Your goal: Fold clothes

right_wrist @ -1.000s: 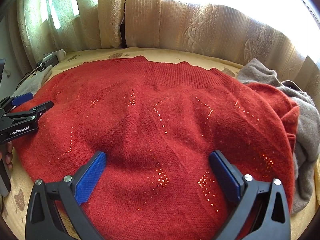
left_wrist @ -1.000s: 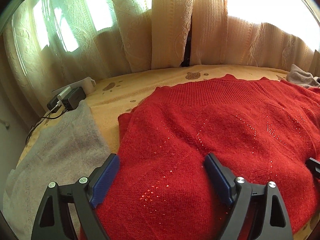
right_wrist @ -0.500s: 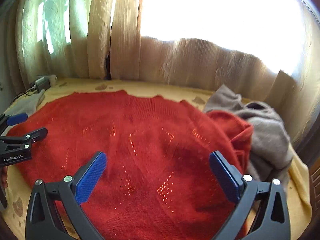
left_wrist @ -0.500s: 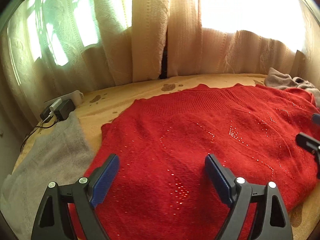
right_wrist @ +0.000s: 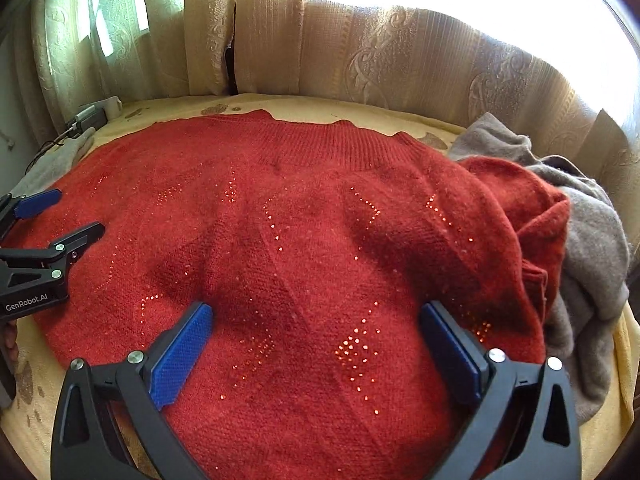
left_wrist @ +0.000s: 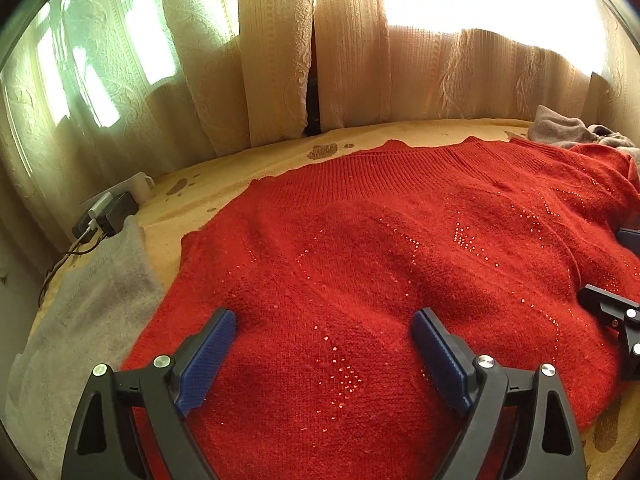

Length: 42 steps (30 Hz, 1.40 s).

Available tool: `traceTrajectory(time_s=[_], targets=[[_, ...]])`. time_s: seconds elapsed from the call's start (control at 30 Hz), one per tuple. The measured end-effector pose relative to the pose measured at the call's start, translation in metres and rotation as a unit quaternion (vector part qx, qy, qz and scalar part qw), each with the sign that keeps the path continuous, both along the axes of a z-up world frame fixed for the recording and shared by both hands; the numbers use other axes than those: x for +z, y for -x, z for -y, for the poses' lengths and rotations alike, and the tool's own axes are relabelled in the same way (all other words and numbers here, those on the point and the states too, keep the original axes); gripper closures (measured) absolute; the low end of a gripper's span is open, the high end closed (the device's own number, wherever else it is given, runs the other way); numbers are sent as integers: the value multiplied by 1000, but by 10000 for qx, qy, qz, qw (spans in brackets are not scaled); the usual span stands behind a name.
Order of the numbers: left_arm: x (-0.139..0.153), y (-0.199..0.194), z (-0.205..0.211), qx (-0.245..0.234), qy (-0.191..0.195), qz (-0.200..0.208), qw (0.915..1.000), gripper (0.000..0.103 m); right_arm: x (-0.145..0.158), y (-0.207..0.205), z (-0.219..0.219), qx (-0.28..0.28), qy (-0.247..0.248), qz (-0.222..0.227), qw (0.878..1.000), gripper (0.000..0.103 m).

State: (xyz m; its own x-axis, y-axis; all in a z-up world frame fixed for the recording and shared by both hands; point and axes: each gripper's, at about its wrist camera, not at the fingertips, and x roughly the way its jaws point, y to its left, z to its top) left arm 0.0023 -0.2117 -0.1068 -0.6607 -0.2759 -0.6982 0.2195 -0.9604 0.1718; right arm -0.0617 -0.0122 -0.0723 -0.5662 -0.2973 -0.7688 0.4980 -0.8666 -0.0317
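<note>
I see the red sweater (left_wrist: 400, 280) spread across the bed (left_wrist: 420, 132), its right sleeve bunched against a grey garment (right_wrist: 592, 248). My left gripper (left_wrist: 324, 344) and right gripper (right_wrist: 316, 336) gape wide above it, empty.

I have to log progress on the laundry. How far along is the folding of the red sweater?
Done: the red sweater lies spread out on the yellow bedcover, ribbed edge toward the curtains. In hand: nothing; the left gripper and right gripper hover above it, jaws open. Left: every fold, since none is visible, plus the grey garments heaped at its right.
</note>
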Motion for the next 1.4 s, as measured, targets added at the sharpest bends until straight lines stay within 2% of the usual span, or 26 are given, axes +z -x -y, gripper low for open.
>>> traceTrajectory(time_s=[0.1, 0.23, 0.8, 0.93, 1.03, 1.17, 1.27, 1.4], targets=[[-1, 1, 4, 45, -106, 45, 9999, 3, 0, -1, -2, 7, 1, 2, 10000, 0], [-2, 2, 10, 60, -278, 69, 9996, 2, 1, -1, -3, 5, -1, 5, 10000, 0], [-3, 4, 15, 40, -488, 113, 9987, 1, 1, 0, -1, 2, 9, 20, 10000, 0], [-2, 4, 26, -115, -812, 81, 9966, 1, 1, 0, -1, 7, 23, 24, 10000, 0], [10, -4, 35, -355, -1042, 22, 9939, 1, 2, 0, -3, 13, 98, 50, 9999, 0], [49, -36, 48, -572, -1505, -379, 9862, 1, 2, -1, -2, 14, 59, 47, 10000, 0], [72, -61, 61, -641, -1748, -433, 9816, 1, 1, -1, 1, -1, -6, 29, 10000, 0], [88, -95, 89, -429, -1999, -270, 9785, 1, 1, -2, 3, -62, -79, -30, 9999, 0]])
